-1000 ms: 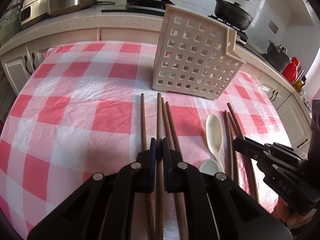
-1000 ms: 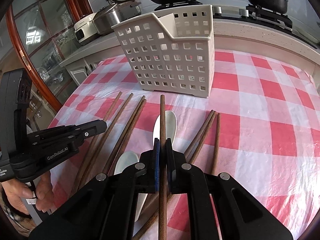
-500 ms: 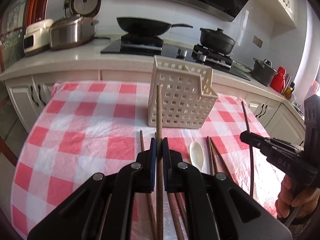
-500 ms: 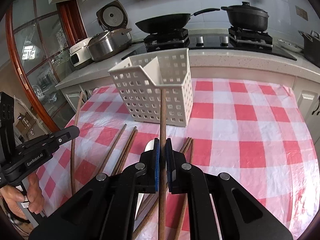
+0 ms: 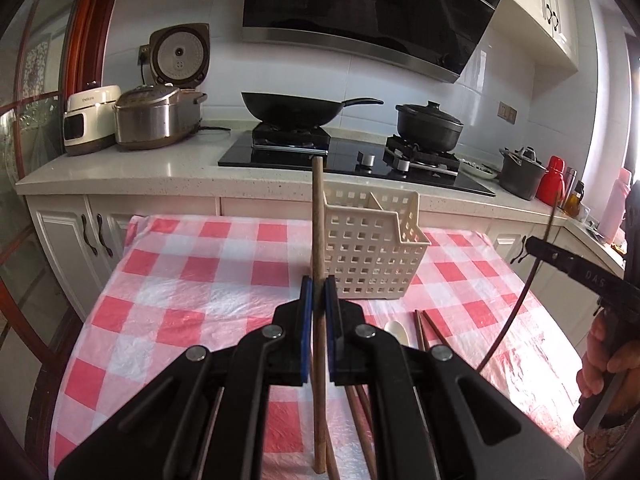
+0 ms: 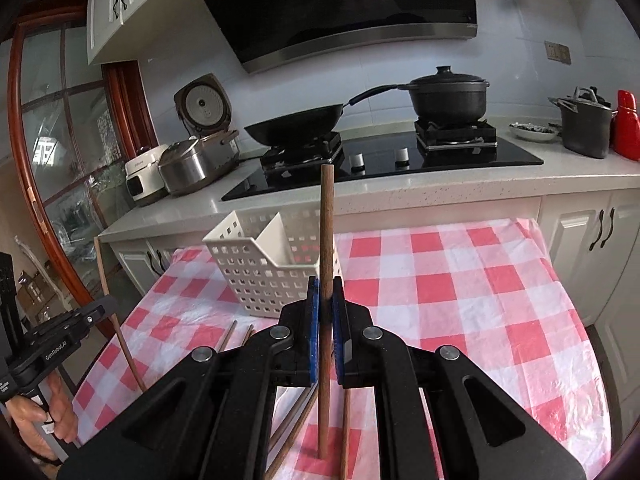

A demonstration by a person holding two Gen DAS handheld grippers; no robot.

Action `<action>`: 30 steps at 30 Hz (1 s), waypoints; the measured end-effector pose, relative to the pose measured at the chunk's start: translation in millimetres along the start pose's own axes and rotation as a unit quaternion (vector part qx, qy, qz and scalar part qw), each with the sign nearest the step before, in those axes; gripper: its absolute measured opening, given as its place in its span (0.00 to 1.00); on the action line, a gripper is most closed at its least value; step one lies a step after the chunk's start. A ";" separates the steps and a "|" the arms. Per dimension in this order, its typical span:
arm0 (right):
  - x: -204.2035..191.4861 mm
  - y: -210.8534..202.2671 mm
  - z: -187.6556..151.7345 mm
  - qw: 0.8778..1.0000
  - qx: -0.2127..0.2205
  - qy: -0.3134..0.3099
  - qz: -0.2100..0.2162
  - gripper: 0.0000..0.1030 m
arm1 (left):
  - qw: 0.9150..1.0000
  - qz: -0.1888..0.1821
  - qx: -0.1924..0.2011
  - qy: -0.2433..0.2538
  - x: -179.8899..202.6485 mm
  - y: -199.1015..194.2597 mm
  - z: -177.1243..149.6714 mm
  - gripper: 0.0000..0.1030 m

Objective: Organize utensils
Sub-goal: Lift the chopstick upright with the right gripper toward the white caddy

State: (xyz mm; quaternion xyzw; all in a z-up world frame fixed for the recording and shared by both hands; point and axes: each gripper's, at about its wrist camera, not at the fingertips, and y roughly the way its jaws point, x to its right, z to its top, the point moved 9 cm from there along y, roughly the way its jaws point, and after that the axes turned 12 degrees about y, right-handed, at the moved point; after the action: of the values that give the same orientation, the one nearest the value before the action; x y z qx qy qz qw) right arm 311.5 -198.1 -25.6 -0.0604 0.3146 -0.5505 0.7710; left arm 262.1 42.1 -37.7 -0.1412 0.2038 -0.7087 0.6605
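We find the left gripper (image 5: 316, 300) clamped on a long brown wooden chopstick (image 5: 318, 224) that runs forward between its blue pads, and the right gripper (image 6: 325, 304) closed likewise on a second brown wooden chopstick (image 6: 326, 220). Ahead of both jaws stands the white perforated plastic basket (image 5: 372, 248) on the red-and-white checked tablecloth (image 5: 192, 280). Below the jaws lie loose wooden chopsticks (image 5: 424, 330) and a cream ceramic spoon (image 5: 396, 330).

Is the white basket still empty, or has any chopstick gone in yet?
Appears empty: the white basket shows bare compartments, though their bottoms are hidden. Both held chopsticks are outside it.
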 end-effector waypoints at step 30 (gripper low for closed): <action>-38.2 -7.7 -5.8 0.998 0.013 -0.060 -0.003 0.08 | 0.995 0.041 0.081 0.039 -4.5 -21.5 23.2 0.06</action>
State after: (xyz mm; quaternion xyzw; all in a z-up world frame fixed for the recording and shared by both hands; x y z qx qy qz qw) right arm 294.6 -165.8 -10.8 -0.0840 0.2602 -0.5519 0.7878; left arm 254.4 45.1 -6.8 -0.0508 0.1773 -0.7003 0.6897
